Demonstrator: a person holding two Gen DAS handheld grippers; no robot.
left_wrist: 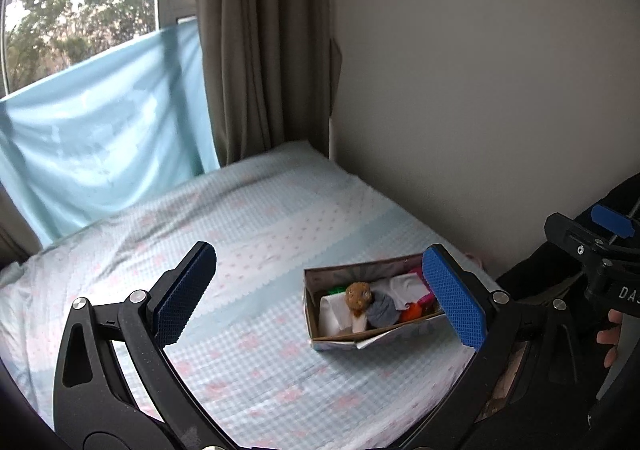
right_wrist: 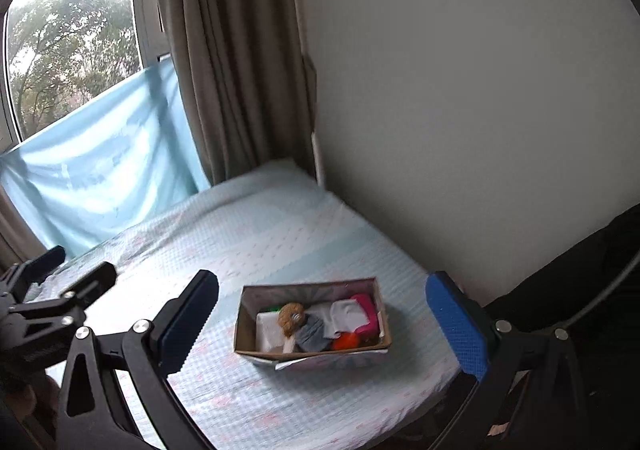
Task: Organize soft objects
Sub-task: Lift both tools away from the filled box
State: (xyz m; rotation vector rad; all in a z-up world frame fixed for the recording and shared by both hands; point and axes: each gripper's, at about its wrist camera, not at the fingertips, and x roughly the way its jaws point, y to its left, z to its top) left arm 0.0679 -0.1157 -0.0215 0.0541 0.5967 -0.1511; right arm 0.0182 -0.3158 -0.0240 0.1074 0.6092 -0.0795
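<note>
A small cardboard box (left_wrist: 340, 342) (right_wrist: 308, 358) sits on the bed near the wall side. Inside lie a brown plush ball (left_wrist: 359, 294) (right_wrist: 292, 318), a grey rolled sock (left_wrist: 382, 309) (right_wrist: 310, 334), white cloths (left_wrist: 404, 288) (right_wrist: 344, 314), something pink (right_wrist: 366, 314) and something orange (left_wrist: 412, 312) (right_wrist: 346, 340). My left gripper (left_wrist: 320, 296) hangs open above the bed, with nothing between its fingers. My right gripper (right_wrist: 324, 324) is also open and empty, held above and in front of the box. The right gripper's body shows at the left wrist view's right edge (left_wrist: 600, 246).
The bed (left_wrist: 248, 234) (right_wrist: 256, 234) has a pale blue and pink patterned sheet. A plain wall (left_wrist: 480, 89) runs along its right side. At the head are a brown curtain (left_wrist: 260, 41), a light blue cloth (left_wrist: 100, 129) and a window. A hand (left_wrist: 610, 334) grips the right tool.
</note>
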